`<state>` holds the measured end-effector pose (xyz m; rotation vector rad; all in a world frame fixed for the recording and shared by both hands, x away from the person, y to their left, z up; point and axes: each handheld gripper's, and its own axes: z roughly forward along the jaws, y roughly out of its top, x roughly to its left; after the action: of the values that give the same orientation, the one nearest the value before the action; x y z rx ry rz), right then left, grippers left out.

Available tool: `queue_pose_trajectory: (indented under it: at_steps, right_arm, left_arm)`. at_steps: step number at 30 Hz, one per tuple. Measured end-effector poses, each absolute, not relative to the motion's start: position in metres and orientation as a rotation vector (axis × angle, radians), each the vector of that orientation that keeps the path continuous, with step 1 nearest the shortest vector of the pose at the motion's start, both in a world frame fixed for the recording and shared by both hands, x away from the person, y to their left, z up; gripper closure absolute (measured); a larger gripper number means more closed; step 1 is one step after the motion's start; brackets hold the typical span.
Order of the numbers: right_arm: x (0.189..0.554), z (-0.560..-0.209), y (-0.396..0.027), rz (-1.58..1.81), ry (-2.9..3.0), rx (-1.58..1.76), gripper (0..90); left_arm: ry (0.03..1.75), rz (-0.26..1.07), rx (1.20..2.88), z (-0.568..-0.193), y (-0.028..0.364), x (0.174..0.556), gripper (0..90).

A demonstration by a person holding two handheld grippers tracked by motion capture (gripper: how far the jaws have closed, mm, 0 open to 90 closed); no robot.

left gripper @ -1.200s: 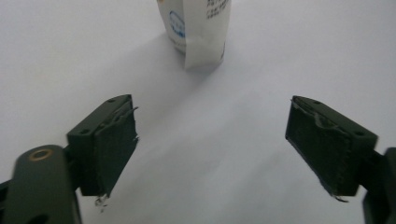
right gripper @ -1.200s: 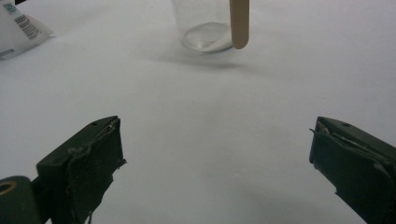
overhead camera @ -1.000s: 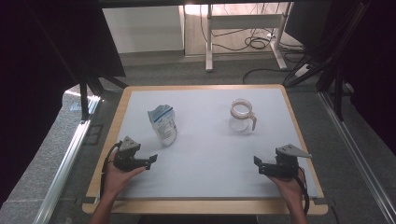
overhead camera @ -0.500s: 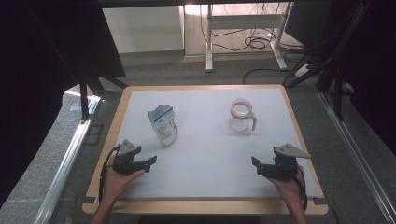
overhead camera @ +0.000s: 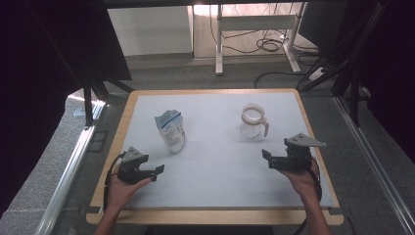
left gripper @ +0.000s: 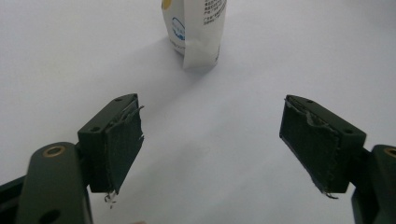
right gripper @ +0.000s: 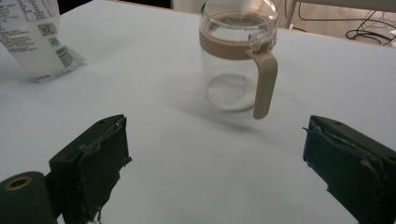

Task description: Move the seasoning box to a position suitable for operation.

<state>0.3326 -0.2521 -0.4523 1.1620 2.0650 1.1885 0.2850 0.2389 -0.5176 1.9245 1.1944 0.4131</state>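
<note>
- The left gripper [overhead camera: 157, 172] sits low over the near left part of the white table [overhead camera: 215, 171], held in a hand [overhead camera: 122, 188]; its jaws stand wide apart with nothing between them
- Ahead of it stands a white pouch [overhead camera: 171, 130], upright with a slight lean, on the left half of the table, near the gripper but apart from it
- The pouch has a blue printed top and a crumpled, folded upper edge; in the left gripper view [left gripper: 196, 30] its lower part shows small dark print, a blue round mark, a patch of yellow, and a creased bottom seam resting on the table
- The right gripper [overhead camera: 266, 157] hovers at the near right of the table, its jaws also spread wide and empty
- Ahead of it stands a clear glass jar [overhead camera: 253, 121], upright on the right half of the table, well apart from the pouch
- The jar [right gripper: 236, 60] has a beige collar around its rim, a clear lid, and a beige handle running down one side; a thin white layer lies at its bottom
- In the right gripper view the handle points towards the gripper
</note>
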Motion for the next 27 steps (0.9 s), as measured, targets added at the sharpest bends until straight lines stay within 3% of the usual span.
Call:
queue_pose_trajectory:
  at_steps: [13, 27]
  right_arm:
    - [0.376, -0.432, -0.235, 1.199, 2.102, 1.145, 5.2]
    - [0.452, -0.433, -0.215, 1.158, 2.161, 1.180, 0.4]
  left_arm:
    - [1.179, 0.381, 1.938, -0.519, 0.236, 0.283, 20.1]
    - [1.178, 0.364, 1.957, -0.522, 0.235, 0.286, 19.7]
